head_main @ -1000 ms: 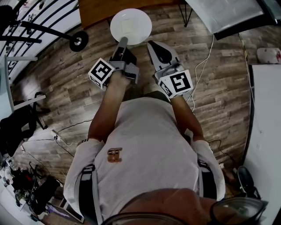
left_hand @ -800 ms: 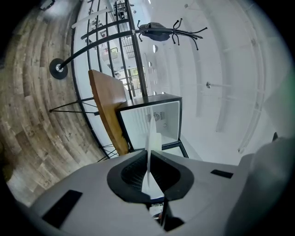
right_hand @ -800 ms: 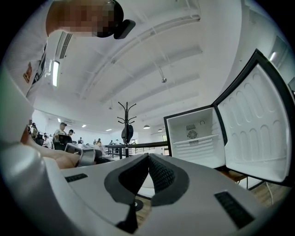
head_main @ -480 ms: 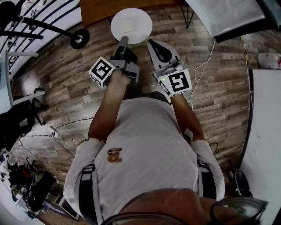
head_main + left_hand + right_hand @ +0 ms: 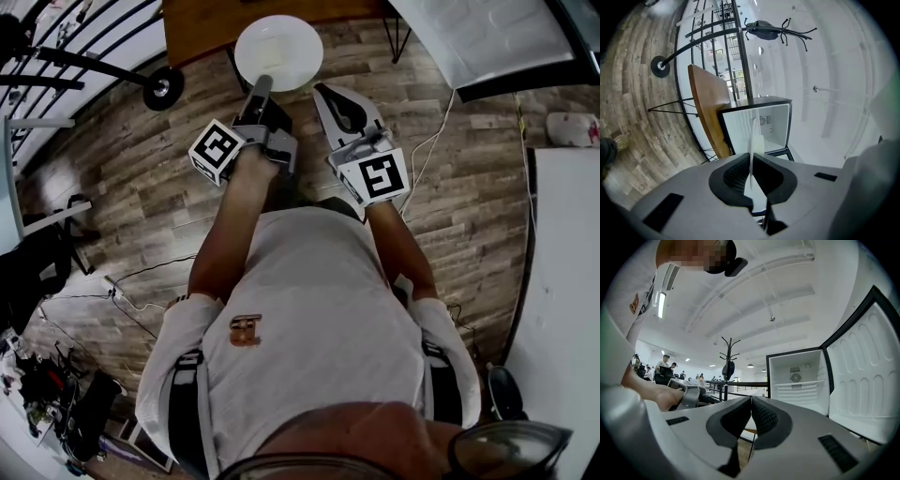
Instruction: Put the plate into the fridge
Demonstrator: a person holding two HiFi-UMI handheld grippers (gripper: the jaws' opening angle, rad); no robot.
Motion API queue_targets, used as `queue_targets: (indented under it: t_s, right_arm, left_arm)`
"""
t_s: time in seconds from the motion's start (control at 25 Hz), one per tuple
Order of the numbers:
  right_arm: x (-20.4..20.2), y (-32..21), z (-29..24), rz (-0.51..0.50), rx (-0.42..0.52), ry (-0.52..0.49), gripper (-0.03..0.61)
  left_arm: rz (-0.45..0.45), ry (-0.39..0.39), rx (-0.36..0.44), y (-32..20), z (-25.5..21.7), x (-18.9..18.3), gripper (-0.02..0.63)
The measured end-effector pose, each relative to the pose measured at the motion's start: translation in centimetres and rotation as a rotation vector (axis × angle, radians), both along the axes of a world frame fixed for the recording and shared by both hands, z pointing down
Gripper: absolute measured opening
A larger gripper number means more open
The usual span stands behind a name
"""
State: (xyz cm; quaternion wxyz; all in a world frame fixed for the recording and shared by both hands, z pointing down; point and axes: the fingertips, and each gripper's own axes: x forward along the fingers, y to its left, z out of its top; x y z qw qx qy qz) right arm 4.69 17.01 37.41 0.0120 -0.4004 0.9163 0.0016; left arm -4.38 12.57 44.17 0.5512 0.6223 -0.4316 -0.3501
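- Under the person, a wooden plank floor is seen in the head view.
- Ahead of both grippers, a small white fridge is seen standing open; its door is swung out to the right, and one shelf is seen inside.
- Just beside the fridge, on its left, a brown wooden table top is seen.
- Further back, a black coat stand is seen with a dark garment hung on it.
- The left gripper is closed on the white plate. The plate is gripped by its near rim and is held out in front of the person, near the table edge, with the fridge beyond it.
- The right gripper is held just beside the left one; its jaws are pressed together and nothing is held between them.
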Motion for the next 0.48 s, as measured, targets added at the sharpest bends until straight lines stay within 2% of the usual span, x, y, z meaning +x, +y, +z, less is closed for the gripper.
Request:
queue_targets:
  t_s: [0.48]
  right_arm:
    - [-2.8,-10.7,-0.2,0.017,-0.009,0.016,0.034]
  left_arm:
    - [0.023,0.002,-0.023,-11.0,0.4,-2.1,0.028]
